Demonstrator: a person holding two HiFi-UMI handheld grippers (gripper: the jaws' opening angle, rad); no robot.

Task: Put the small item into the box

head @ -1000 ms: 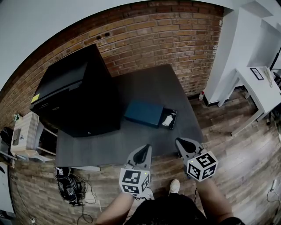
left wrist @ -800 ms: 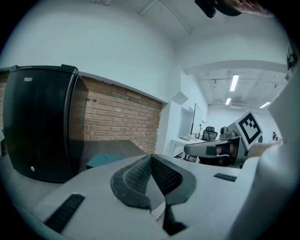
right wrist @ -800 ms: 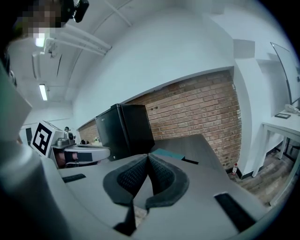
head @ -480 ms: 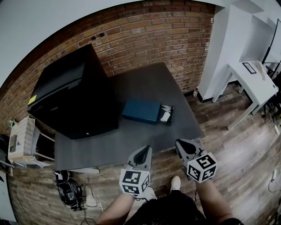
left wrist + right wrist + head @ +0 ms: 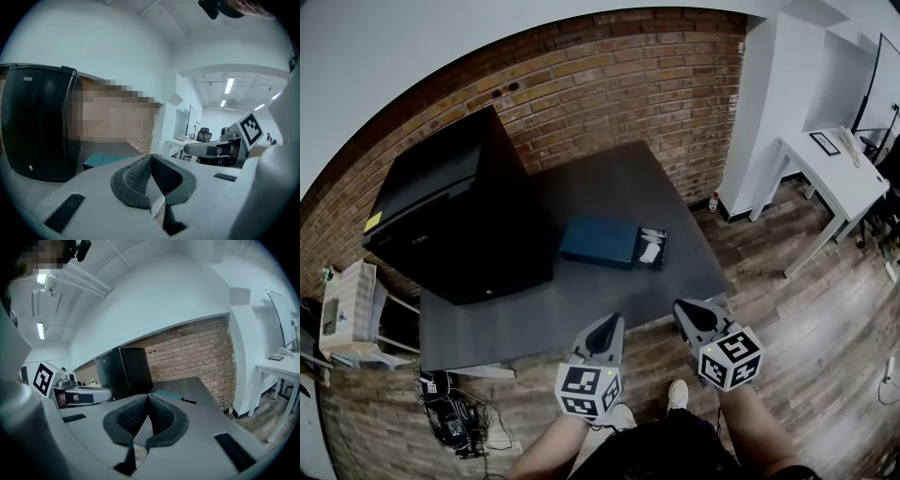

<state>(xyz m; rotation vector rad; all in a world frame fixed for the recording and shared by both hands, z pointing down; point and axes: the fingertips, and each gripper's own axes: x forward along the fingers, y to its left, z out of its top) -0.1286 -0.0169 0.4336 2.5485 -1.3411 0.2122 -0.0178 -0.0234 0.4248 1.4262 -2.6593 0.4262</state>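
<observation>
A teal box (image 5: 600, 242) lies on the dark grey table (image 5: 534, 314), with an open black compartment (image 5: 657, 249) at its right end. A small white item (image 5: 650, 252) lies in that compartment. Both grippers hover over the floor, short of the table's near edge and well away from the box. My left gripper (image 5: 607, 324) is shut with nothing in it, and its own view shows the pads (image 5: 140, 176) pressed together and the teal box (image 5: 101, 160) far ahead. My right gripper (image 5: 686, 310) is likewise shut and empty, its pads (image 5: 161, 416) meeting.
A black mini fridge (image 5: 455, 216) fills the table's left half, against a brick wall (image 5: 609, 84). A white desk (image 5: 830, 169) stands to the right. Cables (image 5: 450, 417) and a small shelf unit (image 5: 347, 309) lie left of the table. A bottle (image 5: 712, 202) stands by the wall.
The head view has drifted, so the table and box sit slightly higher and more to the left. Both grippers stay shut in the same place.
</observation>
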